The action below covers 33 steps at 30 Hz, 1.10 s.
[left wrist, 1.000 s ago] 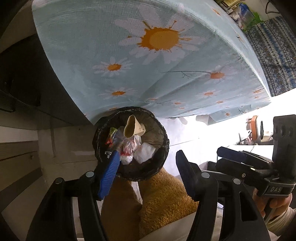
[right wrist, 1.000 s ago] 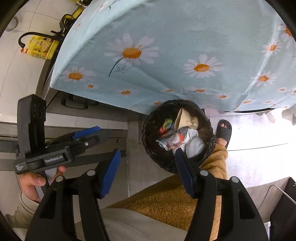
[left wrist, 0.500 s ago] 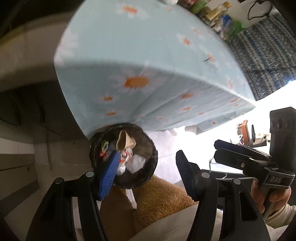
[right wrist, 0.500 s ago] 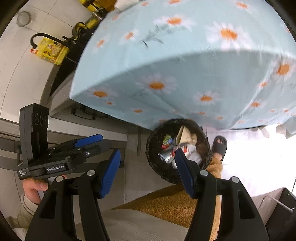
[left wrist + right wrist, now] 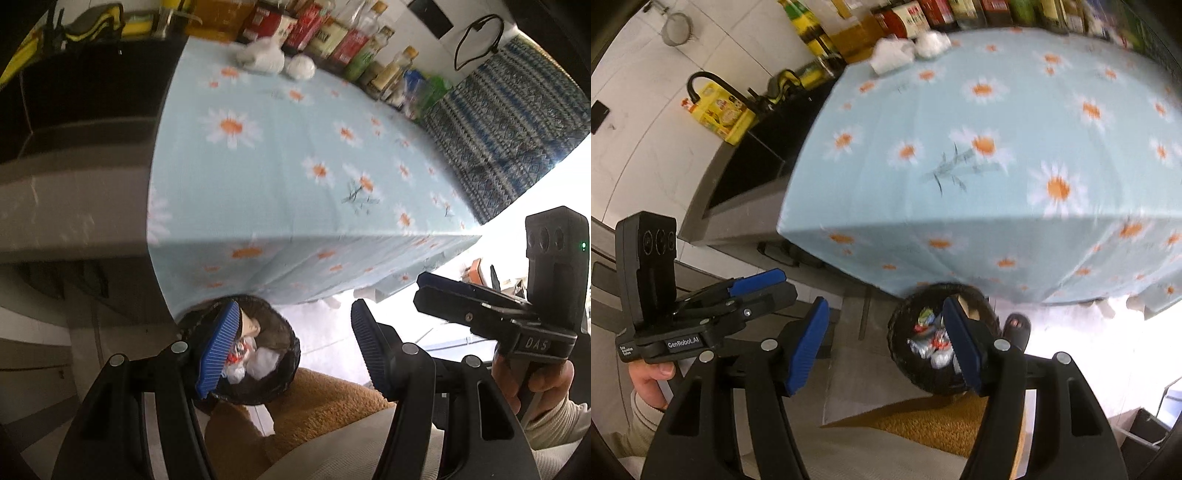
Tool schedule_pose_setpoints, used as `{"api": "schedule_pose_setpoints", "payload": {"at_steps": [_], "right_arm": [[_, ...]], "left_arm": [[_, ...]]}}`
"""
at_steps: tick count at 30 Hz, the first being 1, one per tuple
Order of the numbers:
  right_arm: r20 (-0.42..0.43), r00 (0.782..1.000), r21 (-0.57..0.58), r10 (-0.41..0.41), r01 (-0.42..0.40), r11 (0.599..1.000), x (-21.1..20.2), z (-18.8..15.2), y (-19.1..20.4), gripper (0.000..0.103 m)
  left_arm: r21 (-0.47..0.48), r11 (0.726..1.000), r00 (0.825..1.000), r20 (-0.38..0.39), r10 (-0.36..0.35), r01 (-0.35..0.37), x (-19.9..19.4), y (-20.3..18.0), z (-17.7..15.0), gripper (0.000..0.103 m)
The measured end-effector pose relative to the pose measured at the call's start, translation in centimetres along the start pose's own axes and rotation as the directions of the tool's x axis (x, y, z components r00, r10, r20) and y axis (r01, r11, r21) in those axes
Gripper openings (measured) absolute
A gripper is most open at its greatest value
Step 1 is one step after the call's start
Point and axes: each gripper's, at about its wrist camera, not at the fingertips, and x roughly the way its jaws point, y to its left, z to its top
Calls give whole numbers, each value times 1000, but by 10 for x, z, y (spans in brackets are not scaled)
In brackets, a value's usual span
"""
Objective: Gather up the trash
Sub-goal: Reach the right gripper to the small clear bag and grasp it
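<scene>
A black-lined trash bin [image 5: 275, 384] stands on the floor below the table's front edge; it also shows in the right wrist view [image 5: 905, 354]. It holds a paper cone, wrappers and white tissue. Two white crumpled pieces of trash [image 5: 262, 57] [image 5: 908, 50] lie at the far end of the daisy tablecloth [image 5: 295, 166]. My left gripper [image 5: 291, 349] is open and empty above the bin. My right gripper [image 5: 882, 345] is open and empty beside the bin. Each gripper shows in the other's view.
Bottles and cartons [image 5: 332, 37] line the table's far edge. A dark counter [image 5: 753, 162] with a yellow carton [image 5: 720, 114] stands left of the table. A patterned blue cloth [image 5: 509, 122] lies to the right. My leg in brown fleece [image 5: 332, 421] is under the grippers.
Both grippers have tilted up and pulled back from the bin, so the tabletop and its far end have come into view. Both stay open and empty.
</scene>
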Motion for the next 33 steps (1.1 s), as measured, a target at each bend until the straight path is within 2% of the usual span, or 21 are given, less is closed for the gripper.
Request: {"api": "schedule_pose_setpoints", "payload": {"at_steps": [7, 12, 19, 26, 33], "right_arm": [[69, 998, -76, -12, 18, 997, -18, 42, 10, 69], [103, 995, -131, -14, 27, 991, -23, 77, 7, 77], [127, 992, -189, -7, 31, 981, -21, 135, -14, 80], [156, 987, -255, 36, 5, 967, -17, 201, -35, 80], [124, 989, -293, 78, -38, 955, 13, 258, -56, 80]], "left_arm": [[2, 1000, 997, 76, 14, -14, -21, -7, 21, 61], [-7, 999, 992, 123, 32, -32, -29, -10, 39, 61], [-34, 996, 982, 171, 85, -80, -28, -23, 72, 61], [-68, 985, 961, 218, 172, -161, -23, -38, 110, 61], [-157, 963, 938, 236, 253, -220, -13, -38, 144, 61]]}}
